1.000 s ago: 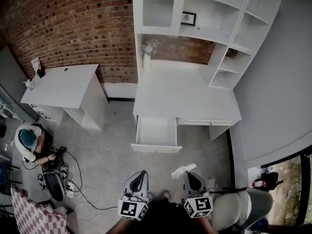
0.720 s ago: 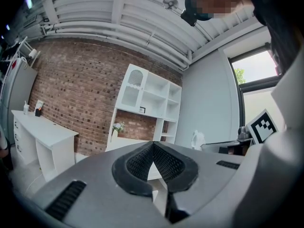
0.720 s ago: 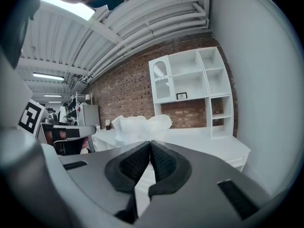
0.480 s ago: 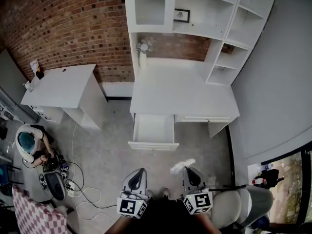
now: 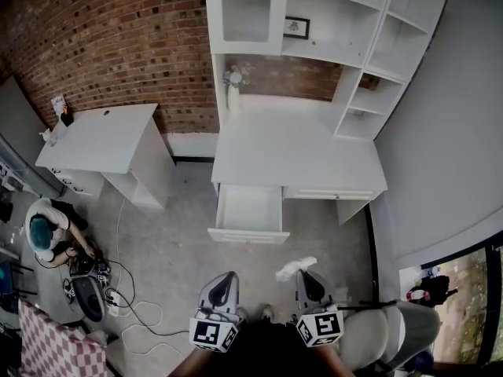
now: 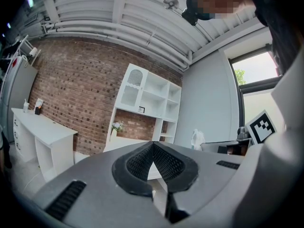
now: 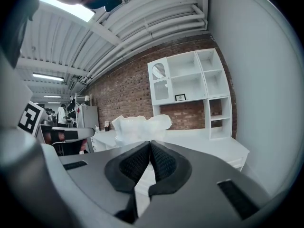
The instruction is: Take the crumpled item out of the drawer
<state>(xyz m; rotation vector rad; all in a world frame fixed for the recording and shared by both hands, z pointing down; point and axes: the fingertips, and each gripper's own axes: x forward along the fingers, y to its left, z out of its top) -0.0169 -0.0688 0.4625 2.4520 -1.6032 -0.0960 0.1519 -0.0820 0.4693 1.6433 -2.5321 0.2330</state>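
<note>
My right tool [image 7: 151, 145] is pinched shut on the crumpled white thing [image 7: 141, 127] — it is up in the air, far from the open drawer [image 5: 248, 236]. It looks light, soft and squashy, so holding one edge seems enough. My left tool [image 6: 152, 145] is closed on nothing.

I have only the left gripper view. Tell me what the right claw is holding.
Observer: The right claw is shut on the crumpled white item, which sticks up past its tips.
Operator: Report the drawer's state.
Observer: The head view shows the drawer pulled out from under the desk; its inside looks bare.
Operator: Place the item against the drawer.
Observer: It hangs over the floor, on the near side of the drawer front, not touching it.
</note>
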